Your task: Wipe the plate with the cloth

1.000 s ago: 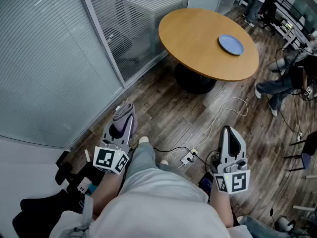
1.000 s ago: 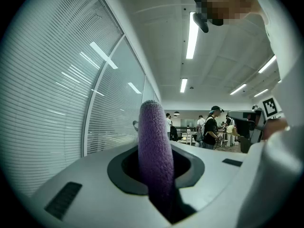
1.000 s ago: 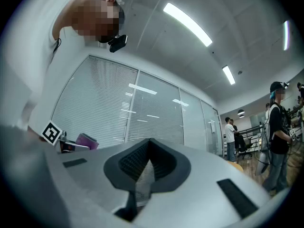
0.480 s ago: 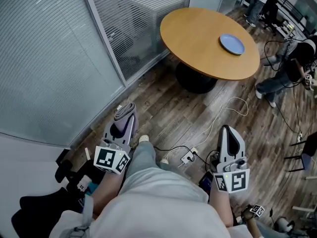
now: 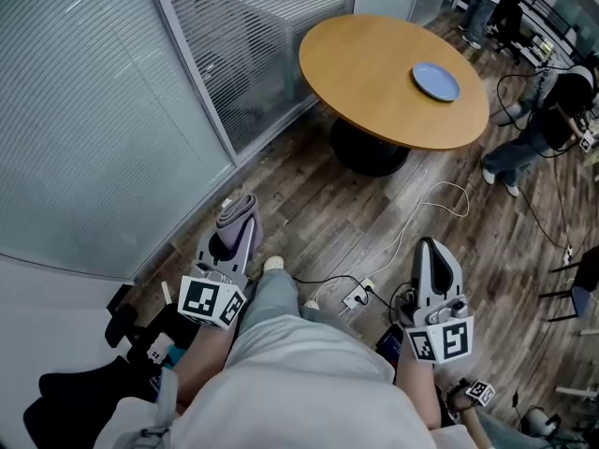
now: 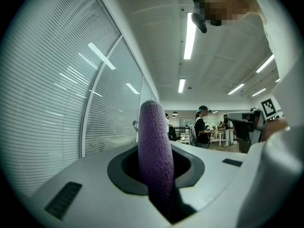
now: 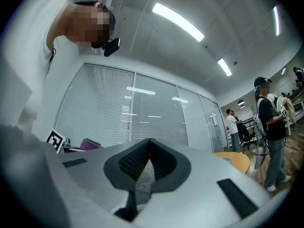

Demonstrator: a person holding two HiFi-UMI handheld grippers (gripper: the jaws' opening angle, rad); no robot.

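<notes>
A blue plate [image 5: 436,82] lies on the round wooden table [image 5: 374,64] far ahead; a sliver of the plate [image 7: 228,160] also shows in the right gripper view. My left gripper [image 5: 237,211] is held low at the person's left side, shut on a folded purple cloth [image 5: 234,215] that stands up between its jaws [image 6: 155,160]. The right gripper [image 5: 432,253] is held at the person's right, shut with nothing between its jaws [image 7: 144,172]. Both grippers are well short of the table.
A glass wall with blinds [image 5: 112,110] runs along the left. White cables and a power strip [image 5: 356,297] lie on the wooden floor between me and the table. People stand at the right [image 5: 538,120], with desks behind [image 5: 538,26]. A black chair base [image 5: 122,344] sits lower left.
Both grippers have stayed where they were. A person at the right edge has shifted, and a marked cube has come into view at the bottom right.
</notes>
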